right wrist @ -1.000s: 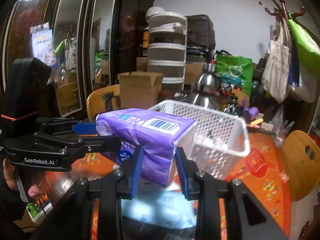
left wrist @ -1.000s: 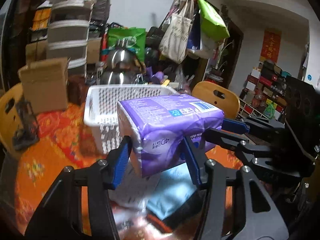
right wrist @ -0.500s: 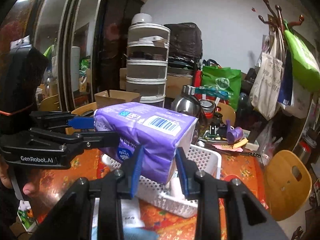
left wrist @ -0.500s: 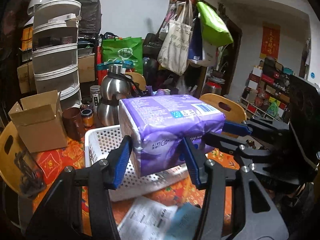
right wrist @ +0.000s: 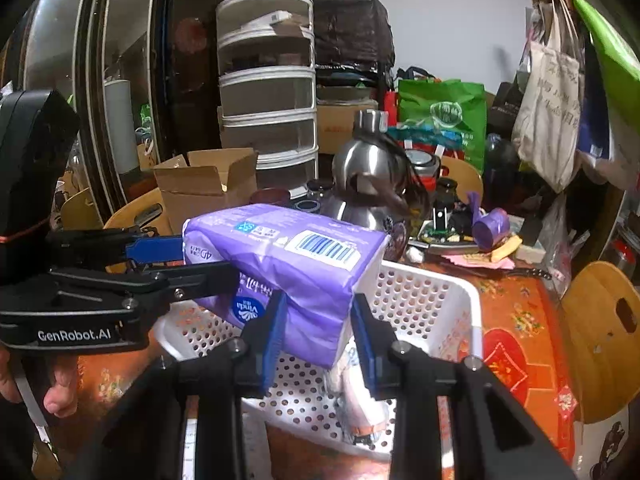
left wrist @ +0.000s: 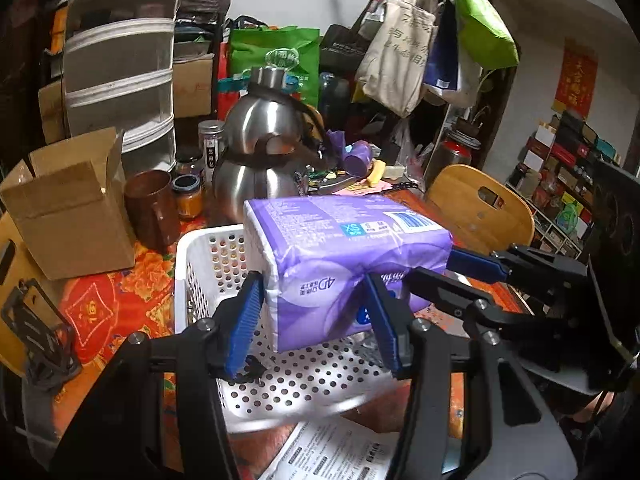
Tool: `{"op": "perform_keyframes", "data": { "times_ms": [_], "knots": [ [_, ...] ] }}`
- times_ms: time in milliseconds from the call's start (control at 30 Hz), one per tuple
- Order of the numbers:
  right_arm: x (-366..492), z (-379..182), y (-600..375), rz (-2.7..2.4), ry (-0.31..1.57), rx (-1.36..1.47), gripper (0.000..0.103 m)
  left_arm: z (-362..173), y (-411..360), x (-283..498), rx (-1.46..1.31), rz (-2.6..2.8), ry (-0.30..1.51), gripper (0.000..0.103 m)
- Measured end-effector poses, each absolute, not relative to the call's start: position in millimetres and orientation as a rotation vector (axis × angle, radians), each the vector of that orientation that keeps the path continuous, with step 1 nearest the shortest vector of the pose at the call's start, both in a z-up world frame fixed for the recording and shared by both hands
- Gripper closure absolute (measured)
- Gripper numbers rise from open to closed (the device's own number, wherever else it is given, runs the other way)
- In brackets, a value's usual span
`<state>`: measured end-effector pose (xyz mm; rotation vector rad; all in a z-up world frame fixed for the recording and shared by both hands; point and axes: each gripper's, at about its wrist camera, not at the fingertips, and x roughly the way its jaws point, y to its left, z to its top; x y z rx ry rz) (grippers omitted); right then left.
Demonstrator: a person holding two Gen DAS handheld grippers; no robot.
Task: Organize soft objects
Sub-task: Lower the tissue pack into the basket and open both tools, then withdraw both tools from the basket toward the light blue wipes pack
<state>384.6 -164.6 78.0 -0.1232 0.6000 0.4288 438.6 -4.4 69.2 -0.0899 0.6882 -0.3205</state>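
Both grippers have carried the purple tissue pack (left wrist: 344, 264) forward since a second ago, so it is now hanging over the white basket (left wrist: 208, 256) instead of short of it. Left gripper (left wrist: 316, 316) is clamping one end of the pack between its blue pads, and right gripper (right wrist: 316, 328) is pinching the other end. Inside the basket a pale packet (right wrist: 360, 392) is lying on the floor. Behind the basket, a steel kettle (left wrist: 260, 152) and a cardboard box (left wrist: 72, 208) are standing on the orange tablecloth (left wrist: 112, 300).

Black left tool (left wrist: 316, 320), blue ribbed pads, silver screws, white GenRobot.AI lettering, thin orange band
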Motion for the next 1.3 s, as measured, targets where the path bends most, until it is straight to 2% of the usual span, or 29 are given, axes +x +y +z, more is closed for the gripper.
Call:
{"op": "perform_keyframes", "data": {
  "times_ms": [100,133,233,300,433,1133,1300],
  "knots": [
    [393.6,65.6,-160.1,0.426,0.593,-0.136,0.069,56.9,-1.3,446.0,-0.089,-0.289,0.665,0.048],
    [397.2,59.9,-156.4,0.423,0.598,-0.16,0.069,53.0,1.0,448.3,-0.104,-0.276,0.671,0.042],
    [408.6,34.9,-149.4,0.312,0.664,-0.273,0.068,44.6,7.7,446.9,-0.116,-0.265,0.673,0.029],
    [413.5,22.5,-156.0,0.329,0.741,-0.214,0.064,42.0,7.6,443.4,-0.1,-0.272,0.677,0.026],
    [412.8,14.7,-162.9,0.319,0.763,-0.198,0.049,38.1,6.2,436.1,-0.094,-0.278,0.677,0.023],
    [393.4,21.9,-184.0,0.342,0.756,-0.124,0.048,30.8,4.7,423.5,-0.097,-0.261,0.72,0.021],
    [390.0,26.4,-186.1,0.344,0.747,-0.116,0.044,28.4,3.5,420.7,-0.096,-0.261,0.724,0.021]
  ]
}}
